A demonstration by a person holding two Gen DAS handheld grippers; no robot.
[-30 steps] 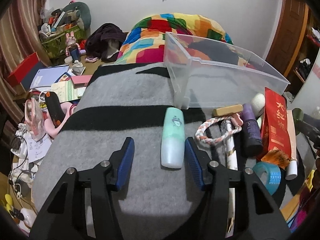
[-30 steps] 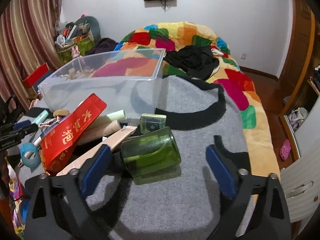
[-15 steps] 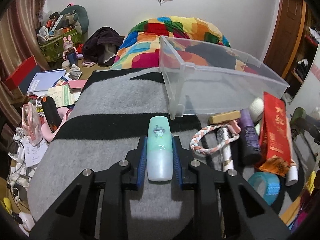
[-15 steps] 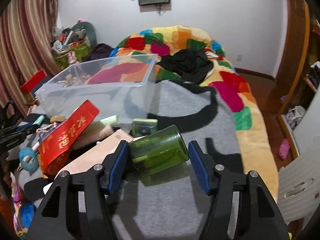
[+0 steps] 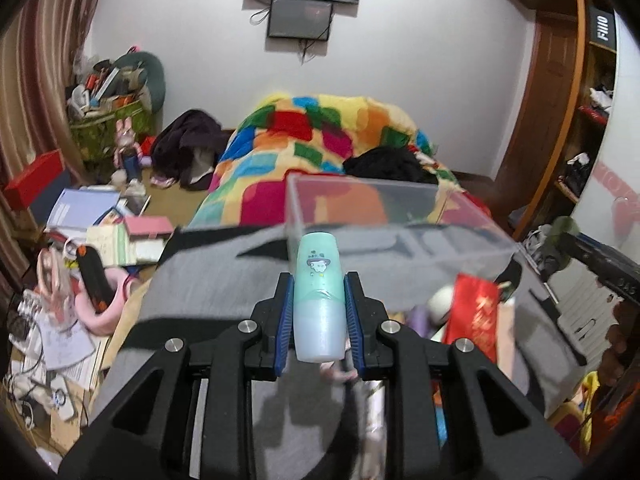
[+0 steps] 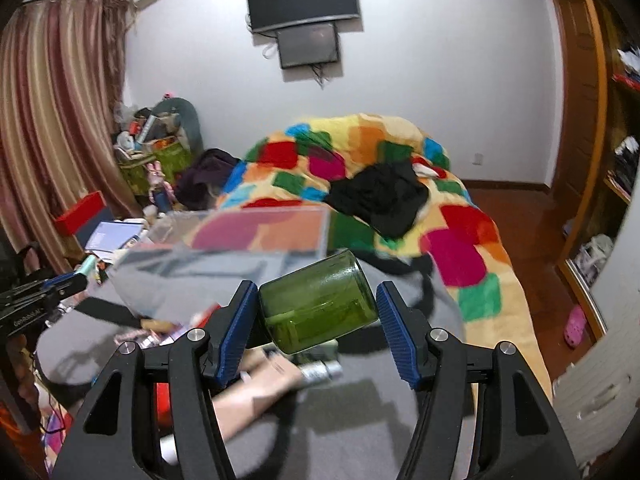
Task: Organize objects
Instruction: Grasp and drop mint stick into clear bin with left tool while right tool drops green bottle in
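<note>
Your left hand-held gripper is clamped on the mint-green plastic tube, your right hand-held gripper on the tilted green glass jar, both clear of the grey blanket. Carry each over the clear plastic bin, lower, then release gently; glass may slip.

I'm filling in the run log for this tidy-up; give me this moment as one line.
left claw: shut on mint bottle | right claw: shut on green jar | both held above grey blanket | clear bin ahead
</note>
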